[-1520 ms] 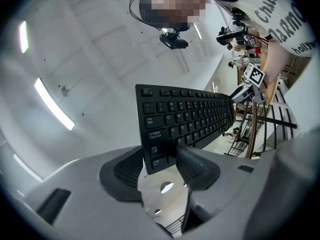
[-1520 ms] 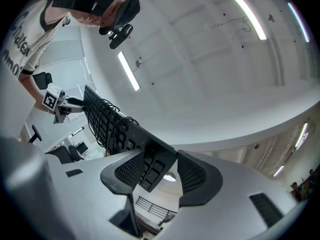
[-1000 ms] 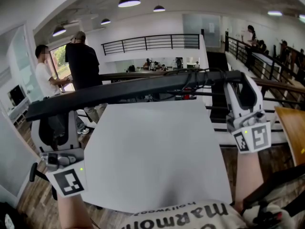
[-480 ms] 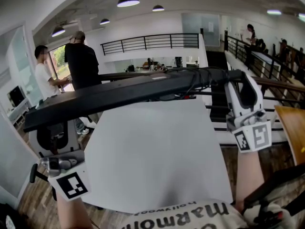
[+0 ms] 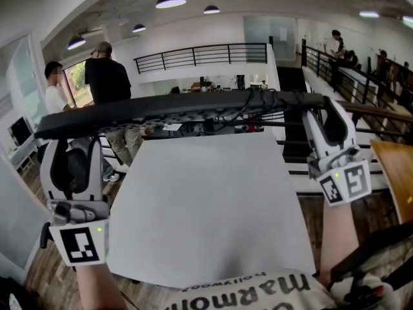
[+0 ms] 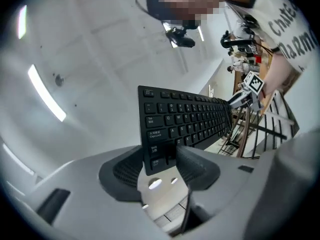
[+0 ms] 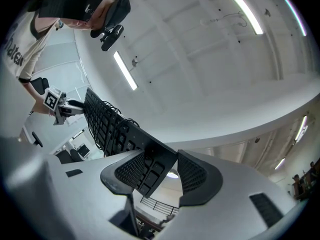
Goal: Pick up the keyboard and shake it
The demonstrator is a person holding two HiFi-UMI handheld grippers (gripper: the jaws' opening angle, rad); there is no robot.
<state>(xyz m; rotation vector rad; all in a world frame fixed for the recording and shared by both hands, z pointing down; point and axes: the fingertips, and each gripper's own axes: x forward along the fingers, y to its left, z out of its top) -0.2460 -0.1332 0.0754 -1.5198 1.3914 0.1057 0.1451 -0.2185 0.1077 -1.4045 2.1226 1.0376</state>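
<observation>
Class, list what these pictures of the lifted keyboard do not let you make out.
- Head view: the keyboard is seen edge-on, so its key labels are hidden.
- Head view: the cable bunches on the keyboard; its plug cannot be found.
- Right gripper view: the keys are too steeply angled to read.
- Head view: the table has its near edge covered by the person's shirt.

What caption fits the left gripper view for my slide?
Left hand-held gripper clamps the end of a black plastic keyboard, held aloft beneath a white ceiling.
</observation>
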